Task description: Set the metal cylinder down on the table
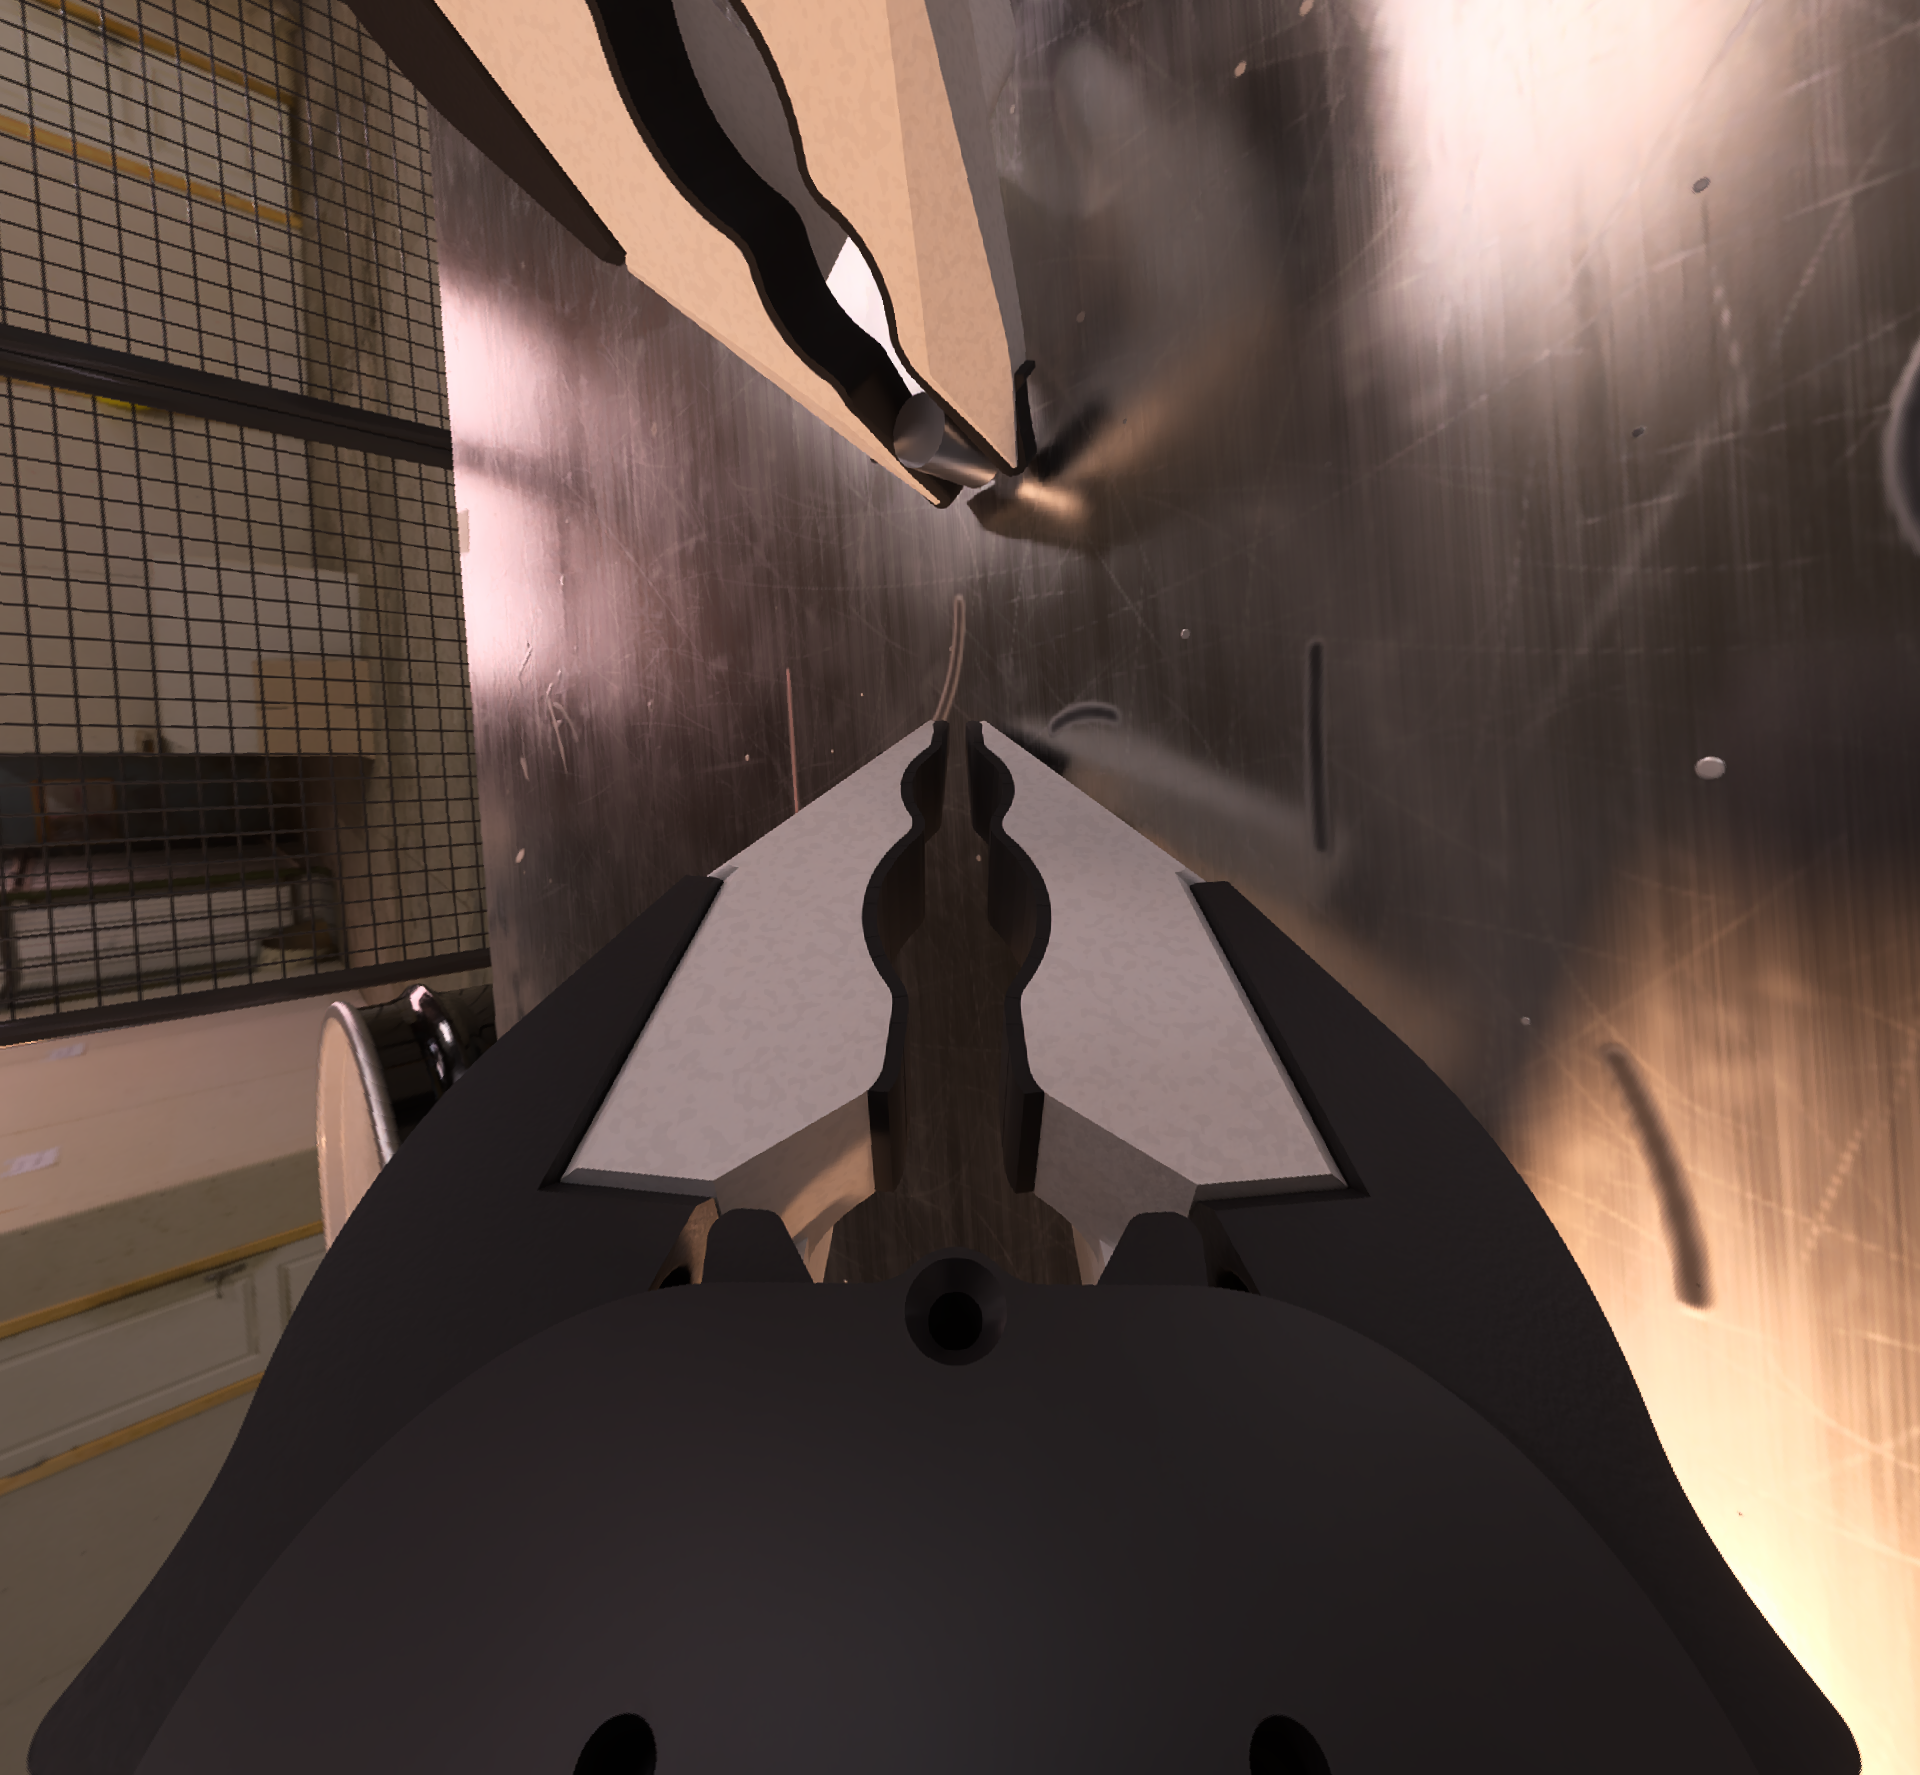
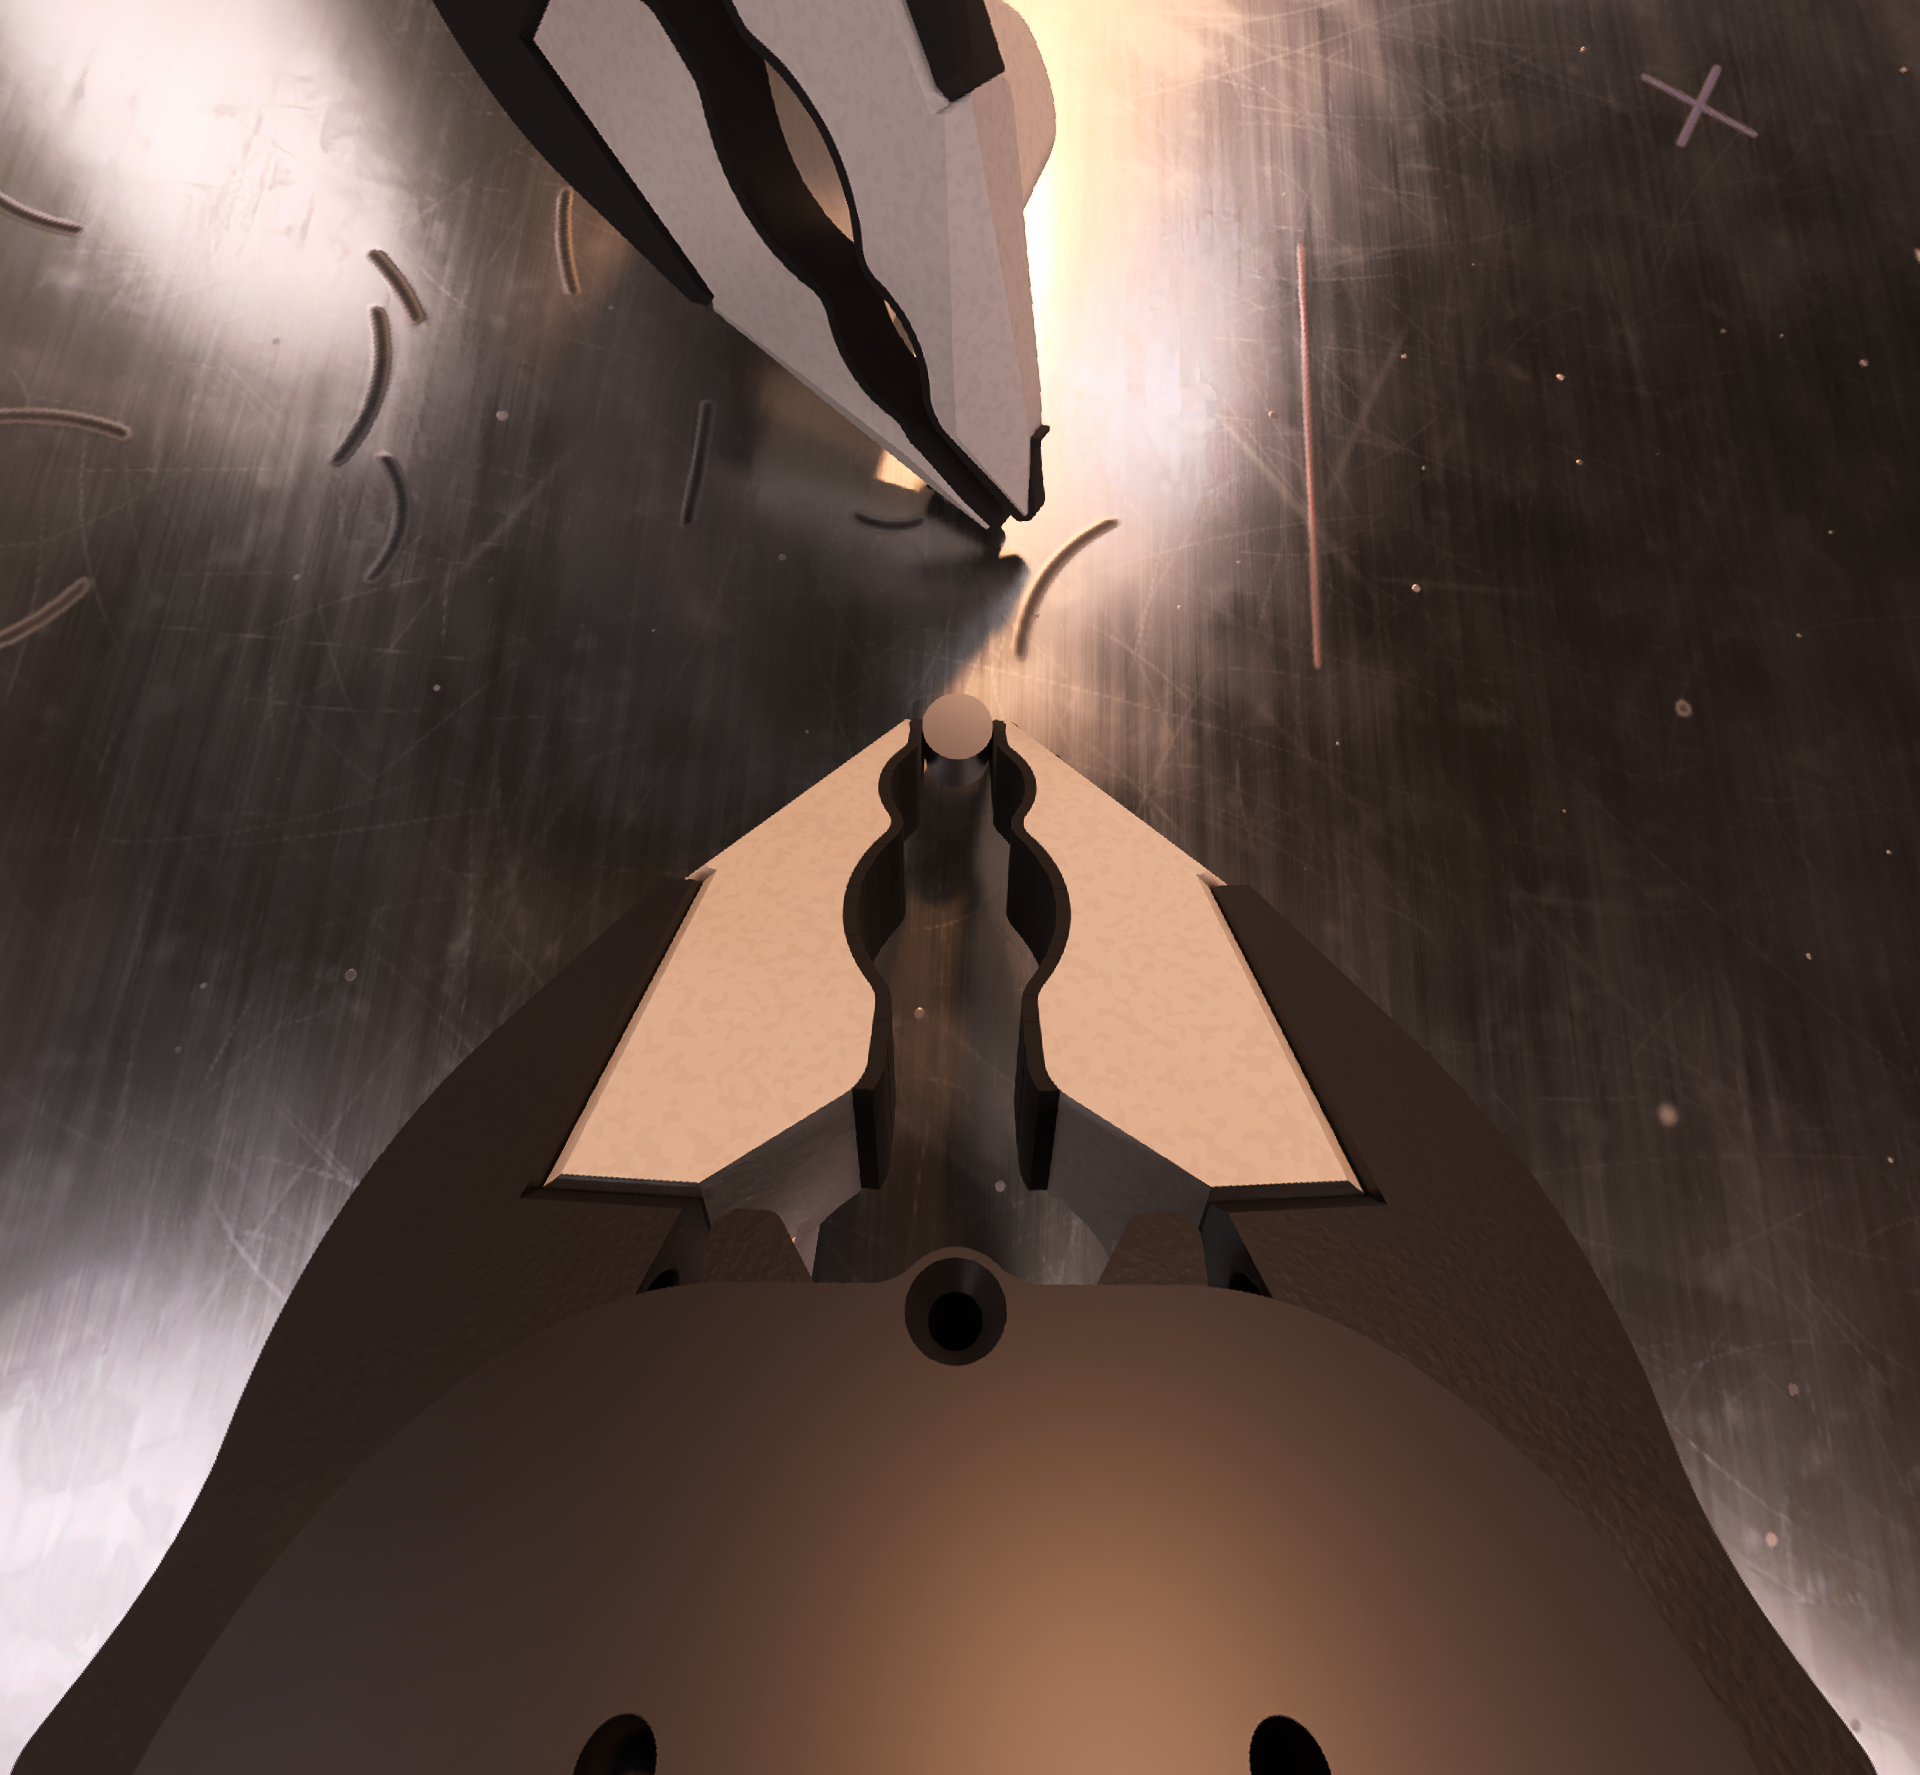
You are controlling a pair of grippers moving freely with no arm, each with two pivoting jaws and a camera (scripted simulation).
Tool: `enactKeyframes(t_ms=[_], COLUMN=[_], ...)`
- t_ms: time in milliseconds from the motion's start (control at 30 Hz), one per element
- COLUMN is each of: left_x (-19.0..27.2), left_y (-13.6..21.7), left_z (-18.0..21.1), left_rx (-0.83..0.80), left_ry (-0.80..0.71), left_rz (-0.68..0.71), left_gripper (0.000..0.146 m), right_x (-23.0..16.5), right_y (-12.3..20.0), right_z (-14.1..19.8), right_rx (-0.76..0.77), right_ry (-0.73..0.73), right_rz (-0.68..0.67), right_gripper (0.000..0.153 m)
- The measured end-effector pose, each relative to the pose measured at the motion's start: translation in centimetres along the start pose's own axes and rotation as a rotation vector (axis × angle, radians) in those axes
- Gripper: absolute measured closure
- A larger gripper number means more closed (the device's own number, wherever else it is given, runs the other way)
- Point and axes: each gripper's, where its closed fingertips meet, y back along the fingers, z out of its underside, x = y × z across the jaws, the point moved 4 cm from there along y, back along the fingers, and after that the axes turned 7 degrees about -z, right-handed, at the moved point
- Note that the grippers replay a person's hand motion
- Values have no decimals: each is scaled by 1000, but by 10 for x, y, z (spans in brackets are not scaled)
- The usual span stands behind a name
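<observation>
The metal cylinder (image 2: pixel 956 726) is a small, short grey rod. My right gripper (image 2: pixel 956 738), with tan fingers, is shut on it at the very tips. In the left wrist view the right gripper (image 1: pixel 961 476) reaches in from the upper left with the cylinder (image 1: pixel 928 440) in its tips, close above the scratched metal table (image 1: pixel 1455 582), where its reflection shows. My left gripper (image 1: pixel 956 733), with pale grey fingers, is shut and empty, just short of the right one. It also shows in the right wrist view (image 2: pixel 1003 515), tips near the table (image 2: pixel 1558 790).
The table's edge (image 1: pixel 457 603) runs along the left. Beyond it stand a wire mesh fence (image 1: pixel 208 499) and a pale round object with a metal handle (image 1: pixel 358 1102). Scratches, curved marks and a cross mark (image 2: pixel 1699 106) cover the tabletop.
</observation>
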Motion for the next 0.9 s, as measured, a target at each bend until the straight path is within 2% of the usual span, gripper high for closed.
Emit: enactKeyframes(t_ms=[167,267,467,633,833,900], left_x=[0,-1,0,0,1,1], left_y=[-1,-1,-1,-1,-1,-2], left_z=[1,2,2,1,-1,-1], left_rx=[-3,-4,-1,-14,-12,-11], left_ry=[-39,-26,-40,-30,-29,-24], left_rz=[-21,-18,-32,-34,-50,-47], left_gripper=[143,142,142,142,143,143], right_x=[0,1,-1,-9,-8,-9], right_y=[-1,-1,12,10,5,5], right_z=[0,0,8,10,5,5], right_rx=[8,23,47,24,40,44], right_ry=[-8,-72,-102,-157,-213,-213], right_rz=[10,26,213,196,172,170], right_gripper=[141,141,136,148,148,153])
